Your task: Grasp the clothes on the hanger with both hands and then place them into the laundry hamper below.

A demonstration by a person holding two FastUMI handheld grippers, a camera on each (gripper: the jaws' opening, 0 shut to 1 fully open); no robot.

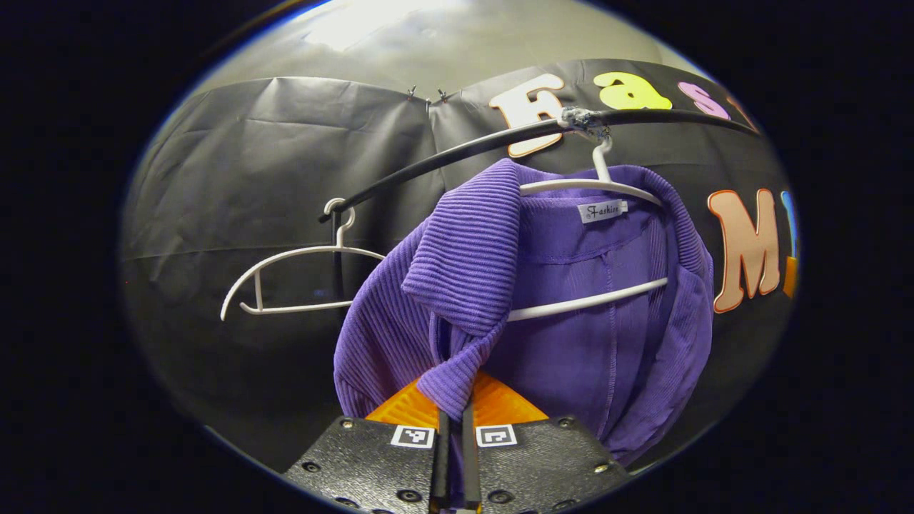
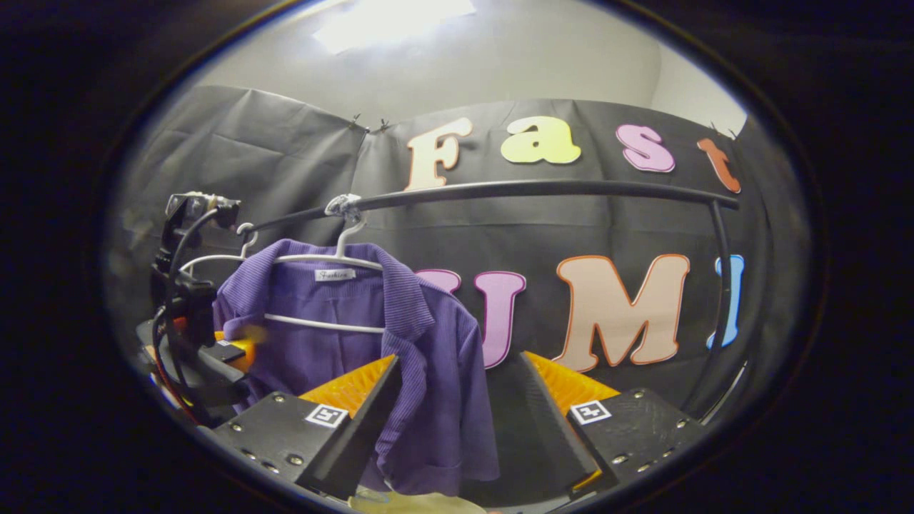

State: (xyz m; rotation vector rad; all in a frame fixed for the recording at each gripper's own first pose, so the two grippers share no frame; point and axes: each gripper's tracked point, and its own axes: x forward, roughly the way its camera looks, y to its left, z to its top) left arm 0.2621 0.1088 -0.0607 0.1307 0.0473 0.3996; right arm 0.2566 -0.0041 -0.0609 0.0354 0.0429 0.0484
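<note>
One purple shirt (image 1: 571, 314), two white hangers (image 1: 285, 282), one rail (image 2: 543, 190).

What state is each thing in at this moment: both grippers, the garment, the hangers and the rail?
left gripper: shut on the purple shirt's front edge.
right gripper: open, the shirt's other front edge between its fingers, not clamped.
purple shirt: hanging on its hanger, unfastened.
white hanger: hooked on the rail, carrying the shirt.
spare hanger: hooked on the rail, bare.
rail: in place.
</note>
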